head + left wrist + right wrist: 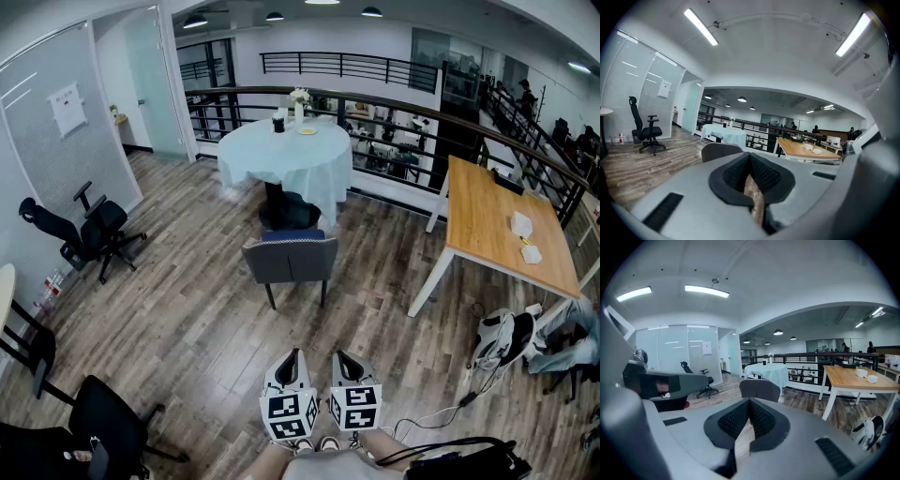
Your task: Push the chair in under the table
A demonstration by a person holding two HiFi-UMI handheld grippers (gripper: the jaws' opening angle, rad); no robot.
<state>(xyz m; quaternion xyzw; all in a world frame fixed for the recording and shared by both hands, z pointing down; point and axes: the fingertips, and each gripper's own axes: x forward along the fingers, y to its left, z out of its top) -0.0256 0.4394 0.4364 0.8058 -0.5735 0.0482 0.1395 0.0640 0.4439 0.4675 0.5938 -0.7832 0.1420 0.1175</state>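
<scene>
On the near side of the round desk [281, 161], the grey chair [291, 260] stands on the wood-plank floor [206, 319] with its back turned to the person and its seat facing the desk's dark pedestal. It is close to the hanging pale-blue cloth but is still pulled out, not tucked under it. On the desk top, toward its far edge, stand a small vase of white flowers [299, 99], a dark cup [278, 122] and a small plate [307, 130]. Behind the round desk runs a dark railing [394, 101]. To the right of the round desk is a wooden desk on white legs [492, 230] with two small white boxes on it. To the left of the round desk, against the glass wall, a black office chair [89, 232] stands well apart. On the near side of the round desk, well short of the chair, the two grippers are held side by side at the bottom of the head view, both aimed toward the chair's back. The left gripper [292, 354] has its jaws pressed together with nothing between them. The right gripper [339, 355] is likewise fully closed and empty. Neither touches the chair, which shows just above the closed jaws in each gripper view.
</scene>
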